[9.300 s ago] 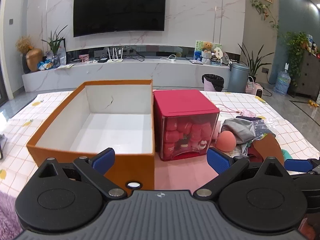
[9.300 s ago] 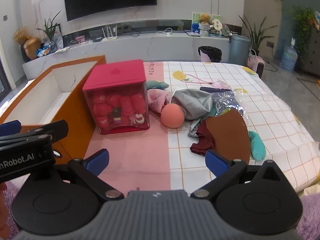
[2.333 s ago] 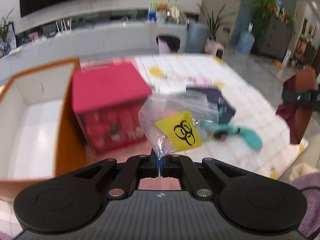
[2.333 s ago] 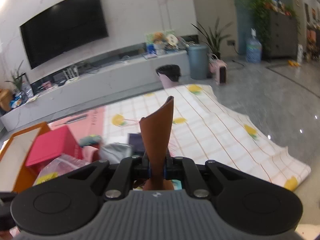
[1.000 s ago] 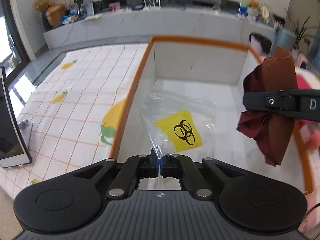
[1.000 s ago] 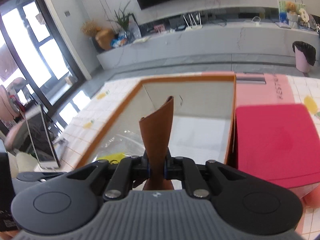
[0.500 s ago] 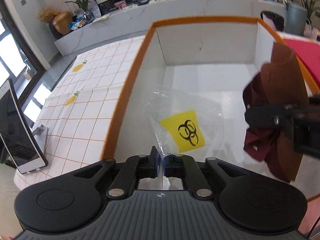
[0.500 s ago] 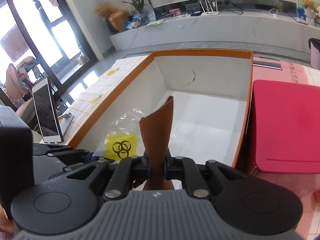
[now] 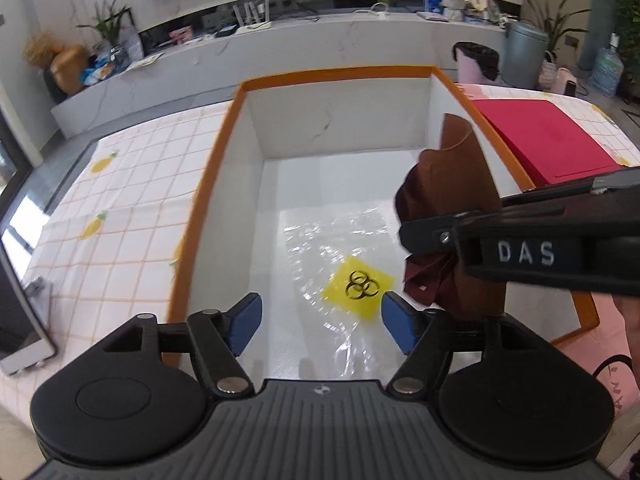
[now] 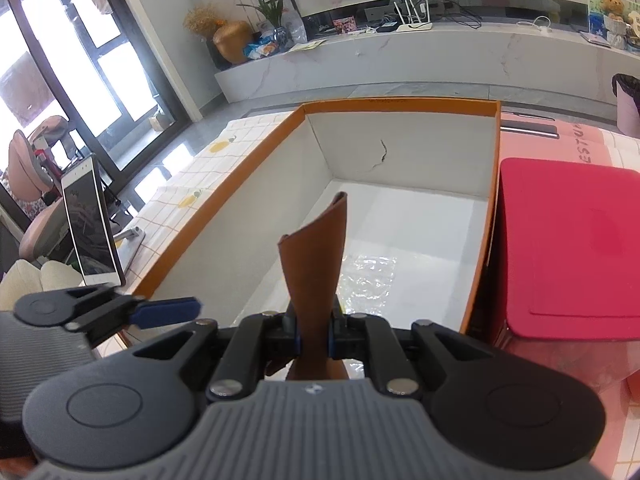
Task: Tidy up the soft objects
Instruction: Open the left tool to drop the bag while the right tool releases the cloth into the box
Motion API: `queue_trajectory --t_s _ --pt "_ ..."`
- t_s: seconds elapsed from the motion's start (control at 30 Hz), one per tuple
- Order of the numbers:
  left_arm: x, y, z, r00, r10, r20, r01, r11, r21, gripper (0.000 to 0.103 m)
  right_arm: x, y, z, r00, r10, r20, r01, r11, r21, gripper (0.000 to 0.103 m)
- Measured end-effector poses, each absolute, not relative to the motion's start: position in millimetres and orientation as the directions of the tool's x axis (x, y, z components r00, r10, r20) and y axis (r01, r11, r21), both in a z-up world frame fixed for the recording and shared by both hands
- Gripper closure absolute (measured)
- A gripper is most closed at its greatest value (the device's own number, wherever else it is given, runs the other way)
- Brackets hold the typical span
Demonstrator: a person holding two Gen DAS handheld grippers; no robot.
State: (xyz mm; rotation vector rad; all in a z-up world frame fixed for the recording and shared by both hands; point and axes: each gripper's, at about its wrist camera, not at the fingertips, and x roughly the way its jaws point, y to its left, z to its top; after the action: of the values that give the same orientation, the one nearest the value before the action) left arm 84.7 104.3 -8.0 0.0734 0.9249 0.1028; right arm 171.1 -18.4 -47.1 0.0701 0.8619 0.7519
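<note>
The orange box with white inside sits on the checked cloth. A clear plastic bag with a yellow biohazard label lies on the box floor; it also shows in the right wrist view. My left gripper is open and empty just above the bag. My right gripper is shut on a brown and dark red cloth and holds it over the box; the cloth hangs at the right in the left wrist view.
A red lidded box stands right against the orange box, also in the right wrist view. A phone on a stand is left of the cloth. A TV bench runs behind.
My left gripper has opened and let go of the plastic bag, which now lies on the box floor. My right gripper has stayed over the box with the cloth.
</note>
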Motion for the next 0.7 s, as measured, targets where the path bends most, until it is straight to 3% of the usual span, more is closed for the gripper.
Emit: queue_trajectory --t_s 0.23,0.37,0.47,0.7 --pt "78 124 6 0.611 0.2 -0.766 -0.138 0.98 0.145 0.023 173 -21 -49 0.415 0.631 -0.655 -0.561 0.744 0.362 0.094" --pt "75 130 14 0.637 0.154 -0.756 -0.14 0.987 0.082 0.023 172 -18 -48 0.413 0.62 -0.667 -0.576 0.745 0.336 0.092" --pt "78 131 10 0.624 0.139 -0.769 -0.143 0.988 0.063 0.026 171 -15 -47 0.403 0.619 -0.674 -0.59 0.739 0.326 0.077" --pt "75 148 12 0.623 0.08 -0.778 -0.174 0.984 -0.038 0.029 168 -7 -46 0.376 0.622 -0.687 -0.628 0.716 0.305 0.066"
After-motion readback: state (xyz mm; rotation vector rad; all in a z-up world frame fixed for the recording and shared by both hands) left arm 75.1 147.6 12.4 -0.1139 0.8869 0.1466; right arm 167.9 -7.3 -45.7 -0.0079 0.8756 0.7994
